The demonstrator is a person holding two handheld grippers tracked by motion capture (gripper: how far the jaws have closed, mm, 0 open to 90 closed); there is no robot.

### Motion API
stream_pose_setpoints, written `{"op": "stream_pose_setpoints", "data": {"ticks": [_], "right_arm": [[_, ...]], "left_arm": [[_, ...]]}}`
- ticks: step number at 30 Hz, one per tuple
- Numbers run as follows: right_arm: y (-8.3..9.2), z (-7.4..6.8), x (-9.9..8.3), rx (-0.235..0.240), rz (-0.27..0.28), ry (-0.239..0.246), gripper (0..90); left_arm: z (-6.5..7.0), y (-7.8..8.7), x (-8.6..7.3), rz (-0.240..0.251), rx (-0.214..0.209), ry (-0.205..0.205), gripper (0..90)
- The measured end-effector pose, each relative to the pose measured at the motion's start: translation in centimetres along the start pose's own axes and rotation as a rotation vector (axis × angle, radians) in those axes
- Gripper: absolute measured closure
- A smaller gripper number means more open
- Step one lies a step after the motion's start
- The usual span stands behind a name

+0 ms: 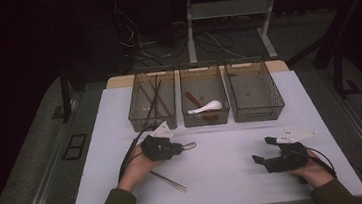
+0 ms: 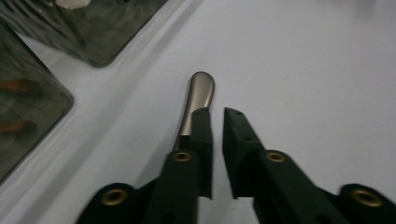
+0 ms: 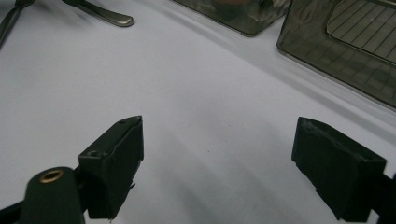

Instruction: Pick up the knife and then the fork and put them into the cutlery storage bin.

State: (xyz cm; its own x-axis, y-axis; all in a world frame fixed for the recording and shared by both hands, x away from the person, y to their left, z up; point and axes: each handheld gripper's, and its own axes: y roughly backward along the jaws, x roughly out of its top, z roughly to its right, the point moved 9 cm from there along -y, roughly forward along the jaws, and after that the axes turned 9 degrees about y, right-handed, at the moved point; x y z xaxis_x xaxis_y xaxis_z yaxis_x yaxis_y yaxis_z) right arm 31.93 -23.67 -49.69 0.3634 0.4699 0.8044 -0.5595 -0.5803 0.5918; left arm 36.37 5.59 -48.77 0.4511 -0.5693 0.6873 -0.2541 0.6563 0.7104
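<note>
Left tongs (image 2: 217, 119) narrowly parted, nothing between; metal handle (image 2: 198, 93) lies on the table (image 1: 224, 158) outside one pad, at 6 o'clock of the middle bin (image 1: 206, 114) (recentre over it before closing). Right tongs (image 3: 217, 154) wide, empty

Nothing readable is showing up anywhere here, honestly. No text, labels, brand marks, numbers or signs are turning up on anything in the three views.
</note>
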Motion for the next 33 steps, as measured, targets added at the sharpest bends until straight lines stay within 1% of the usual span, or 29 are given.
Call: {"op": "stream_pose_setpoints", "data": {"ticks": [2, 3, 4, 5, 6, 7, 8, 9, 10, 11, 12, 13, 14, 15, 16, 17, 18, 19, 20, 21, 23, 24, 25, 27, 28, 31, 32, 33], "right_arm": [[0.0, 0.0, 0.0, -0.001, -0.001, -0.001, 16.5], [0.0, 0.0, 0.0, -0.001, -0.001, -0.001, 16.5], [0.0, 0.0, -0.1, 0.0, -0.003, -0.002, 16.5], [0.0, 0.0, -0.1, 0.0, -0.003, -0.002, 16.5], [0.0, 0.0, 0.0, -0.001, -0.001, -0.002, 16.5], [0.0, 0.0, 0.0, -0.001, -0.001, -0.002, 16.5], [-0.1, 0.0, 0.0, 0.001, -0.002, 0.001, 16.5], [-0.1, 0.0, 0.0, 0.001, -0.002, 0.001, 16.5], [-0.1, 0.0, -0.1, 0.002, -0.005, 0.002, 16.5], [-0.1, 0.0, -0.1, 0.002, -0.005, 0.002, 16.5], [-0.2, 0.0, -0.1, 0.001, -0.007, 0.004, 16.5], [-0.2, 0.0, -0.1, 0.001, -0.007, 0.004, 16.5], [-0.2, 0.0, -0.2, 0.001, -0.011, 0.004, 16.5], [-0.2, 0.0, -0.2, 0.001, -0.011, 0.004, 16.5], [-0.2, 0.0, -0.2, 0.003, -0.014, 0.006, 16.5], [-0.2, 0.0, -0.2, 0.003, -0.014, 0.006, 16.5], [-0.3, -0.1, -0.2, 0.004, -0.013, 0.009, 16.5], [-0.3, -0.1, -0.2, 0.004, -0.013, 0.009, 16.5], [-0.3, -0.1, -0.2, 0.005, -0.015, 0.01, 16.5], [-0.3, -0.1, -0.2, 0.005, -0.015, 0.01, 16.5], [-0.2, -0.1, -0.3, 0.003, -0.017, 0.013, 16.5], [-0.2, -0.1, -0.4, 0.002, -0.019, 0.013, 16.5], [-0.2, -0.1, -0.4, 0.002, -0.019, 0.013, 16.5], [-0.2, 0.0, -0.4, 0.001, -0.02, 0.009, 16.5], [-0.2, 0.0, -0.4, -0.002, -0.021, 0.009, 16.5], [-0.2, 0.0, -0.4, -0.001, -0.024, 0.009, 16.5], [-0.2, -0.1, -0.4, -0.001, -0.025, 0.009, 16.5], [-0.2, -0.1, -0.4, -0.001, -0.025, 0.009, 16.5]], "left_arm": [[-0.1, 0.3, 0.1, -0.006, -0.004, -0.001, 73.5], [-0.3, 0.6, 0.1, -0.015, -0.004, -0.011, 73.5], [-0.8, 1.0, 0.0, -0.041, 0.0, -0.017, 68.1], [-0.8, 1.0, 0.0, -0.041, 0.0, -0.017, 65.5], [-1.4, 1.3, 0.0, -0.066, 0.014, -0.033, 64.8], [-1.4, 1.3, 0.0, -0.066, 0.014, -0.033, 63.5], [-2.1, 1.6, -0.1, -0.1, 0.019, -0.045, 62.0], [-2.1, 1.6, -0.1, -0.1, 0.019, -0.045, 60.8], [-2.6, 1.6, -0.2, -0.133, 0.01, -0.054, 58.6], [-2.6, 1.6, -0.2, -0.133, 0.01, -0.054, 57.5], [-2.9, 1.6, -0.4, -0.175, -0.003, -0.059, 56.6], [-2.9, 1.6, -0.4, -0.175, -0.003, -0.059, 56.2], [-3.2, 1.5, -0.5, -0.218, -0.013, -0.075, 55.6], [-3.2, 1.5, -0.5, -0.218, -0.013, -0.075, 55.5], [-3.3, 1.3, -0.6, -0.247, -0.012, -0.089, 55.5], [-3.3, 1.3, -0.6, -0.247, -0.012, -0.089, 55.5], [-3.2, 1.1, -0.6, -0.28, -0.015, -0.109, 56.0], [-3.2, 1.1, -0.6, -0.28, -0.015, -0.109, 57.0], [-3.2, 0.9, -0.7, -0.322, -0.015, -0.146, 59.2], [-3.2, 0.9, -0.7, -0.322, -0.015, -0.146, 60.5], [-3.2, 0.5, -0.8, -0.362, -0.009, -0.175, 61.0], [-3.2, 0.3, -0.8, -0.373, -0.011, -0.179, 62.0], [-3.1, 0.1, -0.9, -0.386, -0.02, -0.181, 62.0], [-3.0, -0.2, -1.0, -0.408, -0.03, -0.201, 63.3], [-2.9, -0.5, -1.2, -0.43, -0.036, -0.209, 65.1], [-2.9, -0.6, -1.1, -0.437, -0.037, -0.22, 67.2], [-2.9, -0.6, -1.1, -0.456, -0.037, -0.235, 67.5], [-2.9, -0.6, -1.1, -0.456, -0.037, -0.235, 67.6]]}}
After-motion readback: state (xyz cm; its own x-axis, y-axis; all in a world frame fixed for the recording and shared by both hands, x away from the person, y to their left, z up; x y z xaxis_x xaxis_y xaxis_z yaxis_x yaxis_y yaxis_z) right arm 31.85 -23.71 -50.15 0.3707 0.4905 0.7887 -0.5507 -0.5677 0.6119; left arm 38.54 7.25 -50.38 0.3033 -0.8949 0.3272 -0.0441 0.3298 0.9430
